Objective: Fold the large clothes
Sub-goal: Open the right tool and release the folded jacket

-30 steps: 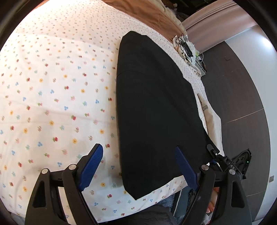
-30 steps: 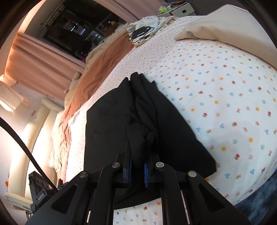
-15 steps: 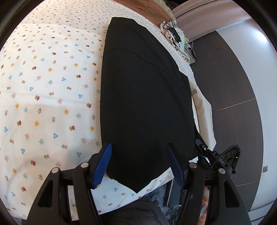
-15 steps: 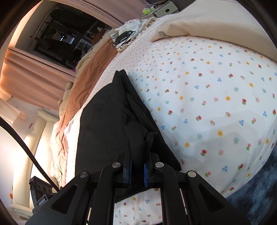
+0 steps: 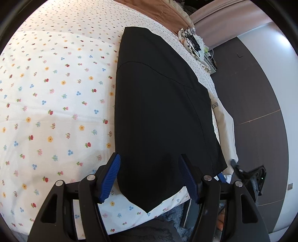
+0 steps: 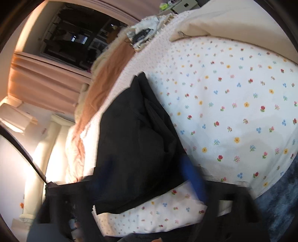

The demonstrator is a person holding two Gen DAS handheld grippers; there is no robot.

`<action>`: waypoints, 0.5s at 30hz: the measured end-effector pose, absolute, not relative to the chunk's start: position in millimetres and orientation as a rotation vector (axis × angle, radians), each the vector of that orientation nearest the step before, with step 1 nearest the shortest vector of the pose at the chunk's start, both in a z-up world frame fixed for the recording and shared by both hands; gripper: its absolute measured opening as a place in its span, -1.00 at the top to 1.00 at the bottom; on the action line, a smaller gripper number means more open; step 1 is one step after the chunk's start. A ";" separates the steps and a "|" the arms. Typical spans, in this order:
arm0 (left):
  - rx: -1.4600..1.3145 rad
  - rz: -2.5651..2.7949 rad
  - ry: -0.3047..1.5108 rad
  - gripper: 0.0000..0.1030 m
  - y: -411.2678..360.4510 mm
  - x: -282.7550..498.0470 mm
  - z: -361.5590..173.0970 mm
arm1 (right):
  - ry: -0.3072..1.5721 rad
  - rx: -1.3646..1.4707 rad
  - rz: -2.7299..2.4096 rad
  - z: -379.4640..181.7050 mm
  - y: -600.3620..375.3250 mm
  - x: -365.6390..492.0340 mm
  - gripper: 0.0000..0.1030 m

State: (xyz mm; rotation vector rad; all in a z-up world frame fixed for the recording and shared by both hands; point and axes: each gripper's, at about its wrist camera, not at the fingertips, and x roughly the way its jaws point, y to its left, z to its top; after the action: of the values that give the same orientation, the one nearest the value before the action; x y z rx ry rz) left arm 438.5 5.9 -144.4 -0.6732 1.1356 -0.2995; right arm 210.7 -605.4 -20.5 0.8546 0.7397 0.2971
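A large black garment (image 5: 160, 115) lies flat along the floral bedsheet (image 5: 55, 96), its near pointed corner at the bed's front edge. My left gripper (image 5: 149, 176) is open and empty, its blue pads either side of the garment's near end, just above it. In the right wrist view the same garment (image 6: 134, 141) lies bunched in folds. My right gripper (image 6: 149, 178) is blurred by motion; its jaws stand wide apart, with one blue pad (image 6: 193, 178) to the right of the cloth, and nothing is held.
A brown blanket (image 5: 163, 11) and a pile with black cables (image 5: 193, 39) lie at the far end of the bed. A cream pillow (image 6: 232, 22) sits at the bed's side. A dark wall panel (image 5: 251, 111) is to the right, and curtains (image 6: 46, 80) hang beyond the bed.
My right gripper was shut on a fold of the black garment; it has opened and let the cloth go. My left gripper stayed open and shifted slightly over the garment's near end.
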 end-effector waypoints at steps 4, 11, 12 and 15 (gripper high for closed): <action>-0.650 -0.257 1.106 -0.26 10.6 428.8 -127.4 | 0.723 0.858 0.336 -11.7 -615.3 204.6 -0.62; -0.640 -0.217 1.062 -0.27 21.6 424.9 -101.9 | 0.742 0.748 0.373 14.5 -616.9 211.3 -0.62; -0.641 -0.212 1.057 -0.27 23.5 426.0 -99.3 | 0.743 0.722 0.383 20.3 -616.6 216.2 -0.62; -0.643 -0.199 1.044 -0.27 28.2 434.7 -93.5 | 0.759 0.668 0.394 33.2 -612.6 233.1 -0.62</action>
State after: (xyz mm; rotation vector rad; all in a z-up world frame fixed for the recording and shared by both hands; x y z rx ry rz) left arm 434.7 28.2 -93.5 -0.6426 1.0441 -0.1995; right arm 233.1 -612.6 33.2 0.6681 0.7591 0.3938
